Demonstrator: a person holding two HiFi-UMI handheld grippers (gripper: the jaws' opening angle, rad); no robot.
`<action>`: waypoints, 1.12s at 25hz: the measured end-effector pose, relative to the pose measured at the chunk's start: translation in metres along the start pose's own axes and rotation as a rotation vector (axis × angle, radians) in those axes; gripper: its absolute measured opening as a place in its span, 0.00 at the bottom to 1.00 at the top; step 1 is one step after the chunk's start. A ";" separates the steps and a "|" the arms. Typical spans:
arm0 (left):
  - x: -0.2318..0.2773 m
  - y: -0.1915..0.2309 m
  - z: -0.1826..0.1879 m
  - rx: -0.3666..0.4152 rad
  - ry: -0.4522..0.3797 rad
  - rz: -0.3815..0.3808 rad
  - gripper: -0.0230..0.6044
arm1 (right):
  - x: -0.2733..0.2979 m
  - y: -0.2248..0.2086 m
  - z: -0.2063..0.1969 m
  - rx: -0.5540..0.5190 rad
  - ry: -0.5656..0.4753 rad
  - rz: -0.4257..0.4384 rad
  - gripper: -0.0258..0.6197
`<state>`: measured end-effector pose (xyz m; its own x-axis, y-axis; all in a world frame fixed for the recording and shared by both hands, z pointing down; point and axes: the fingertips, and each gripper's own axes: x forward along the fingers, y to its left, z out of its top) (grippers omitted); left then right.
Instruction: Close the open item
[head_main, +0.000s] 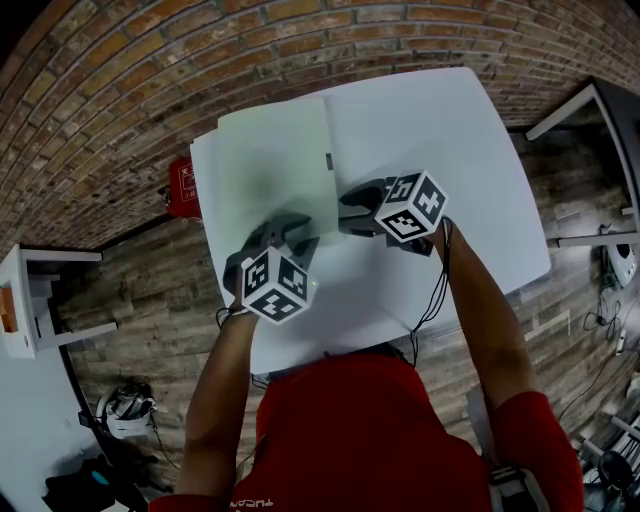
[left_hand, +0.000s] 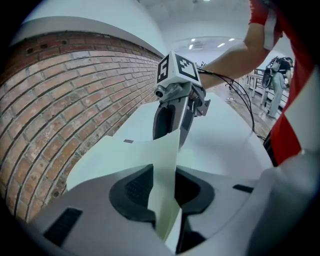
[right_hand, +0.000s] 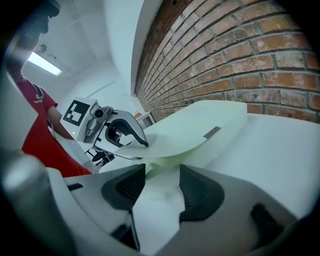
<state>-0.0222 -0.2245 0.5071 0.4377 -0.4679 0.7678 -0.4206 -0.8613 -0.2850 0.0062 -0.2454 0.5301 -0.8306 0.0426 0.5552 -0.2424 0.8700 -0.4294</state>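
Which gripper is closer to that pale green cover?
Left. The left gripper has the cover between its jaws, edge lifted; the right gripper sits just beside it, jaws apart.

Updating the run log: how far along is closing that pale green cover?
Done: the pale green cover is folded over and mostly down. In hand: its near corner is raised, between the loosely parted jaws of the left gripper; the right gripper is open and empty beside it. Left: let the corner drop, then probably press it flat on the white table.
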 end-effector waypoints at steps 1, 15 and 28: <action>0.001 -0.001 0.000 0.006 0.005 -0.001 0.19 | -0.002 0.000 -0.002 -0.010 0.016 -0.002 0.35; 0.002 -0.003 0.001 0.059 0.035 -0.014 0.19 | -0.045 -0.073 0.046 0.173 -0.221 -0.370 0.35; 0.001 -0.005 0.003 0.105 0.050 -0.016 0.20 | -0.013 -0.110 0.072 0.231 -0.174 -0.578 0.35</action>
<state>-0.0176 -0.2209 0.5077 0.4024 -0.4452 0.7999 -0.3269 -0.8860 -0.3287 0.0071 -0.3770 0.5185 -0.5985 -0.4980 0.6276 -0.7603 0.6000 -0.2490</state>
